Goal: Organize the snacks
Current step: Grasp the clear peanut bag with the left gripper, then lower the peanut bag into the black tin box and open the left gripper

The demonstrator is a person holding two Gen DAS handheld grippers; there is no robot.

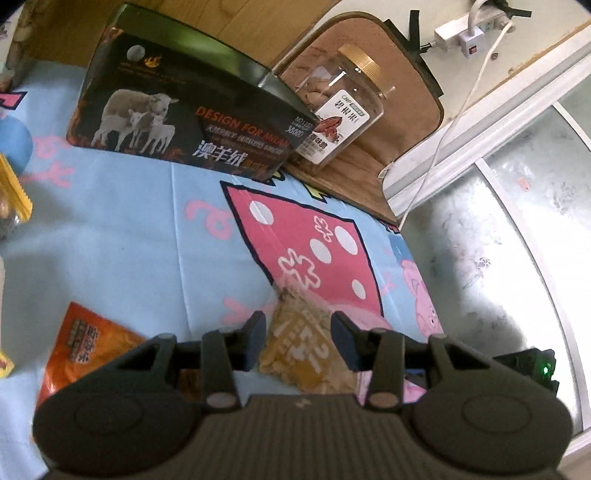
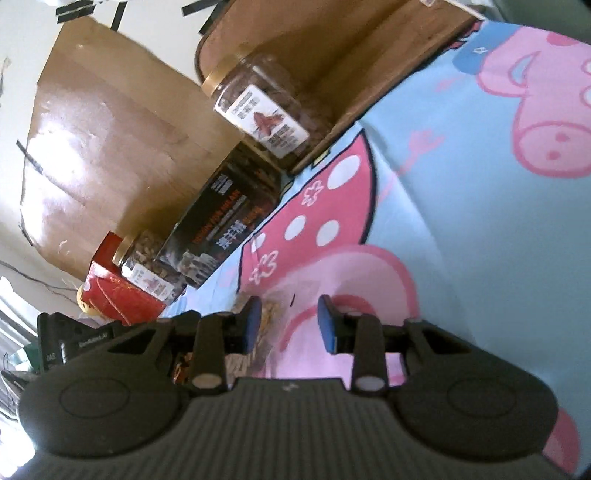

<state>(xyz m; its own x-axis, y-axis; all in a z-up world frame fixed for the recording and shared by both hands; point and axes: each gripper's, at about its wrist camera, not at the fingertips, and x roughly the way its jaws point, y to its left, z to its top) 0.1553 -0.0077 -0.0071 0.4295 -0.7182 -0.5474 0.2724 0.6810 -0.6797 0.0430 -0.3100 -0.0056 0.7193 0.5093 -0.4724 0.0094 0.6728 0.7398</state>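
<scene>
A clear yellow snack bag [image 1: 301, 345] lies on the blue cartoon cloth [image 1: 129, 221]. My left gripper [image 1: 298, 341] is open, with its jaws on either side of the bag. An orange snack packet [image 1: 86, 347] lies to its left. A clear nut jar with a gold lid [image 1: 341, 107] stands at the back on a brown mat [image 1: 399, 122]. A black box with sheep on it [image 1: 177, 114] stands beside the jar. My right gripper [image 2: 288, 325] is open and empty over the cloth [image 2: 480, 258]. The snack bag's edge [image 2: 267, 314] shows by its left finger. The jar [image 2: 264, 107], the black box [image 2: 225, 221] and a second nut jar [image 2: 147, 266] also show there.
A red box [image 2: 114, 291] stands beyond the second jar. A yellow packet [image 1: 14, 184] lies at the cloth's left edge. The cloth ends at the right over a pale floor [image 1: 498, 258]. A power strip and white cable [image 1: 469, 33] lie at the far right. A brown board [image 2: 110, 129] stands behind.
</scene>
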